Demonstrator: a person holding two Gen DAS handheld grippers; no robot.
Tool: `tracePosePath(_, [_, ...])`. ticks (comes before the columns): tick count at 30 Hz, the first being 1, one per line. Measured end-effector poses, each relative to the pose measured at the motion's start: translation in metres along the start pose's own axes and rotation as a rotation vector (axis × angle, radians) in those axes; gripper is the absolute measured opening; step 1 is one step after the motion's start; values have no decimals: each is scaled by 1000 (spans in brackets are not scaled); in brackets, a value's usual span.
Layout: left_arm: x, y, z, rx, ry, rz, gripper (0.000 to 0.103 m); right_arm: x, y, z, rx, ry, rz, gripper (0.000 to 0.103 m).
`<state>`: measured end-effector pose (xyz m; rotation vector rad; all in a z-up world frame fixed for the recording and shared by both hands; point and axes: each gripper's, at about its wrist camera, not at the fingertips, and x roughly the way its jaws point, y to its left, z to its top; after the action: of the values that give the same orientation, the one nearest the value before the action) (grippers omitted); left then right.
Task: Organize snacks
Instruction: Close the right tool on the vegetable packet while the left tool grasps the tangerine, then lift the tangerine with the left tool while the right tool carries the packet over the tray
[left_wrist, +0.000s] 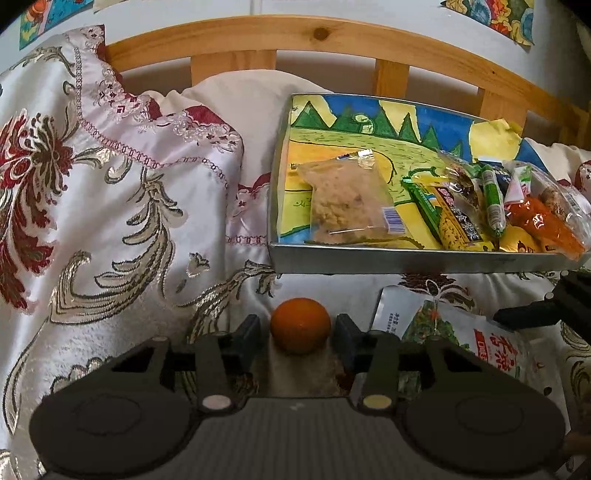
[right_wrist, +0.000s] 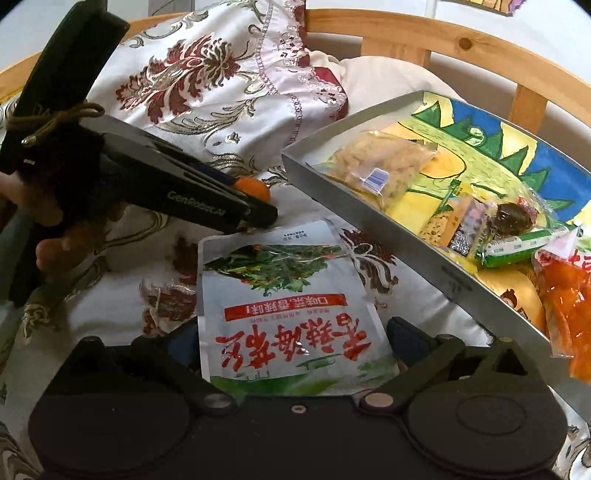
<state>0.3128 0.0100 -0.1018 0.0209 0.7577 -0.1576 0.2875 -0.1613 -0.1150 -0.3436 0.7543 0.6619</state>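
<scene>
The left gripper (left_wrist: 300, 334) has closed on the little orange (left_wrist: 300, 325), ready to lift it. The right gripper (right_wrist: 295, 341) is wide open around the snack bag (right_wrist: 291, 314) on the blanket (left_wrist: 122, 206). Farther back, the tray (left_wrist: 406, 256) holds other snacks.

Right view: only a sliver of orange (right_wrist: 256, 187) showing past the left gripper (right_wrist: 254, 201). Hand (right_wrist: 33, 206) cut by the left edge, tray (right_wrist: 369, 210) cut by the right edge. Near end of pouch (right_wrist: 291, 314) tucked under the gripper body, small print at its far end too small to read. Left view: much of the pouch hidden behind linkage. Labels on snacks (left_wrist: 491, 199) too blurred to read.
</scene>
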Motion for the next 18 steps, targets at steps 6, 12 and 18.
tracePosePath(6, [-2, -2, 0, -5, 4, 13, 36, -4, 7, -2, -22, -17, -22, 98])
tracePosePath(12, [-8, -3, 3, -52, 10, 28, 36, -15, 15, -6, -41, -29, -69, 97])
tracePosePath(18, [-20, -9, 10, -76, -21, 22, 36, -34, 27, -12, -142, -63, -169, 97])
